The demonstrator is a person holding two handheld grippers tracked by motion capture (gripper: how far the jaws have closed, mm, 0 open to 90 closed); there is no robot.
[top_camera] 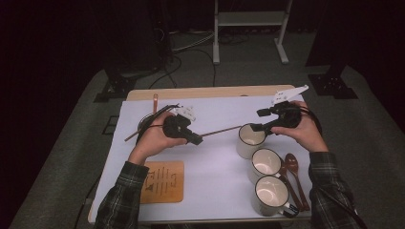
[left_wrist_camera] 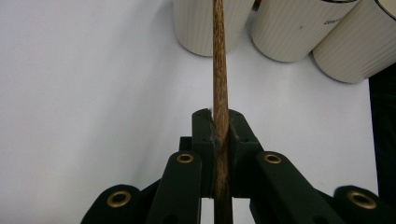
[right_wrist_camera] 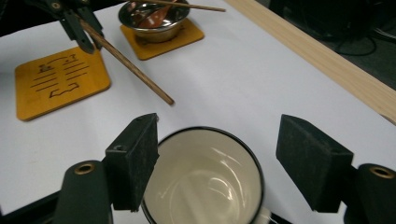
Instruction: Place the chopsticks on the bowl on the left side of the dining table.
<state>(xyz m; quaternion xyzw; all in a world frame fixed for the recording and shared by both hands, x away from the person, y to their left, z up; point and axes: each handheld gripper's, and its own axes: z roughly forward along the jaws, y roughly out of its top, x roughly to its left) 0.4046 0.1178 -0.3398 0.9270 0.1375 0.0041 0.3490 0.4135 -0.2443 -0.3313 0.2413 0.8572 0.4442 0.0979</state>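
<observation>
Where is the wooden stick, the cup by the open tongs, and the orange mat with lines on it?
wooden stick (left_wrist_camera: 220, 70), left gripper view, middle of its shaft.
cup (right_wrist_camera: 205, 186), right gripper view, its inside wall.
orange mat (right_wrist_camera: 60, 84), right gripper view, its engraved top face.

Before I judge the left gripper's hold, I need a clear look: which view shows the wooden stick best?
The left gripper view: the wooden stick runs up between the shut pads toward the mugs. The high view shows it thin, jutting from the left gripper. The right gripper view shows its free end above the white table cover.
</observation>
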